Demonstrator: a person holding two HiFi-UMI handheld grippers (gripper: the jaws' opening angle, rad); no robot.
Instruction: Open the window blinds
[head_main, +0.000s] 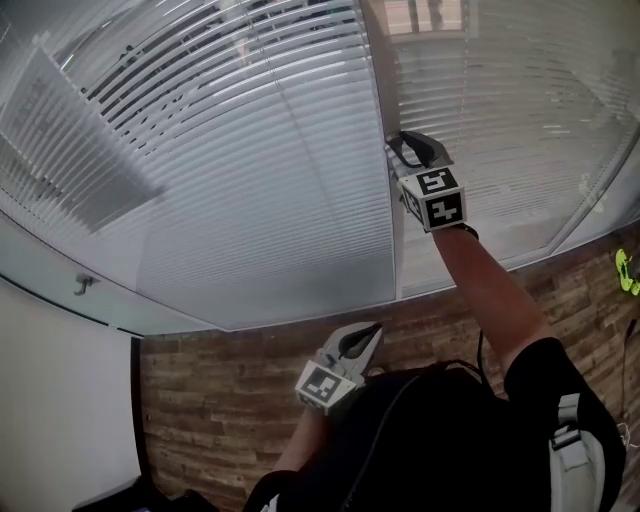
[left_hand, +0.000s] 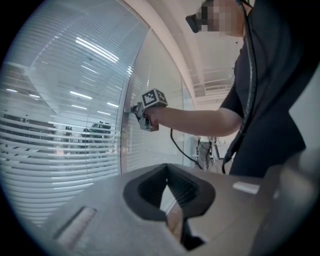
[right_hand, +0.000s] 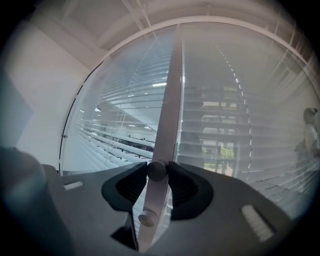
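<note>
Blinds fill the whole glass wall: the white slatted window blinds (head_main: 270, 150) hang in two panes on either side of a pale grey metal post (head_main: 383, 120). In the head view the slats of the upper left pane are tilted enough to show dark gaps between them, while the lower slats read as an almost unbroken white sheet. In the right gripper view a lit room shows through the left pane's slats and a patch of greenery through the right pane's. On the post sits a round grey knob (right_hand: 156, 170), with a second knob (right_hand: 147, 217) just below it on the same strip. The right gripper (head_main: 398, 148) is raised to the post and points level at it, its jaws partly closed with both dark pads pressed on the round grey knob from either side. Its marker cube (head_main: 433, 197) faces the head camera, and the bare forearm (head_main: 480, 280) behind it stretches straight out from the person's shoulder. The left gripper (head_main: 372, 335) is held low and close to the person's chest, well apart from the blinds, over the brown wood-plank floor (head_main: 250, 400). Its jaws meet at the tips and nothing is between them.
</note>
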